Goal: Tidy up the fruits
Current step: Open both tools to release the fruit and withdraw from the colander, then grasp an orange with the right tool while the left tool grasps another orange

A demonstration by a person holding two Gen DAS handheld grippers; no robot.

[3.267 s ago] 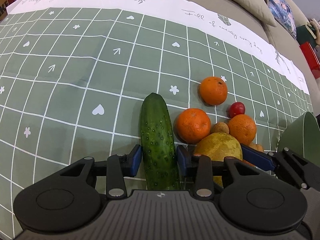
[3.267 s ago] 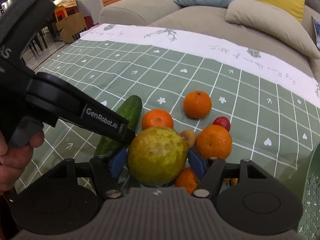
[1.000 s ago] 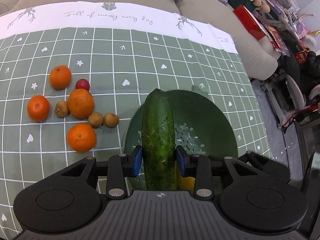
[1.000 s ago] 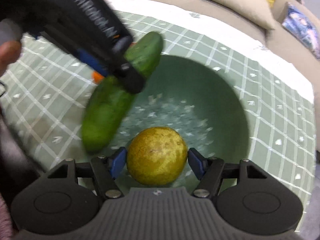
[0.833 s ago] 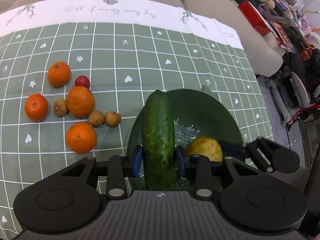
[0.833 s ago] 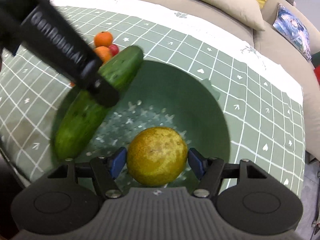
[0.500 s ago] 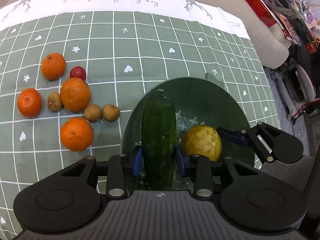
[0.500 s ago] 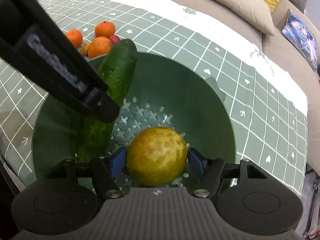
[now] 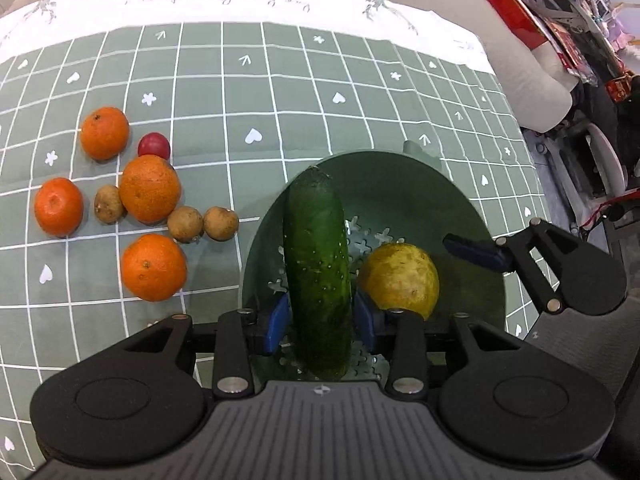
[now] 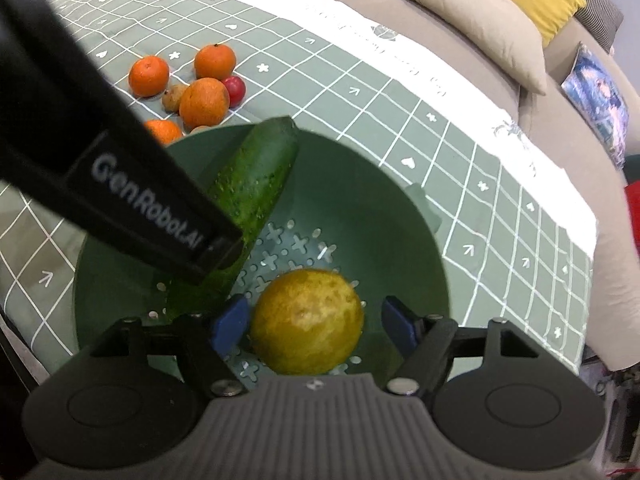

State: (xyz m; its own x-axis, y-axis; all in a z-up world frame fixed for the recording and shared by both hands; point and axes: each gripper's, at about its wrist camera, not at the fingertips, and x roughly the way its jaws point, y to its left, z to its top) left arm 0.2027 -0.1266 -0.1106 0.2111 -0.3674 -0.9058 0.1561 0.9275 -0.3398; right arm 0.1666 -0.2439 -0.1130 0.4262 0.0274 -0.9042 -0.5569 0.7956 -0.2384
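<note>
**Fruit drop into colander, both tongs letting go**

Cucumber (image 9: pixel 318 268) sits btwn the left gripper (image 9: pixel 318 320) pads, long axis running straight away along the fingers, far tip near the colander (image 9: pixel 400 184) far rim. Jaws have just been opening; pads look slightly clear of the skin, so grip released. Right gripper (image 10: pixel 316 322) has also just been widening: yellow fruit (image 10: pixel 307 322) lies btwn its pads w/ gaps both sides, resting on the colander floor. Oranges (image 9: pixel 150 267) wait on the cloth (image 9: pixel 280 92), toward its left edge, nearer the left hand.

oranges (image 9: pixel 149 267): 4
small brown fruits (image 9: pixel 221 223): 3
red fruit (image 9: pixel 154 145): 1
cucumber (image 9: pixel 319 264): 1
yellow-green round fruit (image 9: pixel 398 280): 1
green colander (image 9: pixel 404 184): 1
</note>
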